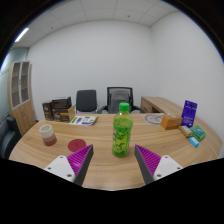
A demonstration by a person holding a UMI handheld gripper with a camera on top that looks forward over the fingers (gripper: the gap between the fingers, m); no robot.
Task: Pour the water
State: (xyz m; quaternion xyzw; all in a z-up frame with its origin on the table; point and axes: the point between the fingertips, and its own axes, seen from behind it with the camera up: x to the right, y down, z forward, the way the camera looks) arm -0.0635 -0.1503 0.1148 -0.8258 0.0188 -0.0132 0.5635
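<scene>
The tongs (114, 163) are held released, their two fingers spread wide with the magenta pads (80, 157) turned inward; nothing is gripped. A clear gap is seen on each side between the fingers and the green bottle (121, 131), which stands upright on the worktop (105, 172) just ahead of them and about midway between them. The bottle is filled with a light green drink, is wrapped in a spotted label and is closed with a green cap (124, 106).

To the left of the bottle — close to the left finger — a small round magenta lid or dish (77, 145) is seen lying flat on the wood. Further left and a little beyond it, a clear cup (47, 134) with some dark red content at its bottom is set upright.

Beyond the bottle, toward the far edge of the worktop, brown cartons (57, 109) and a flat printed paper or booklet (84, 121) are placed. To the right, a roll of tape (155, 119), an upright purple card (189, 113) and a few small boxes (190, 132) are gathered — what they hold cannot be told.

Behind the worktop two dark office chairs (103, 100) are lined against a white wall, and a tall cabinet (20, 93) is seen at the far left.
</scene>
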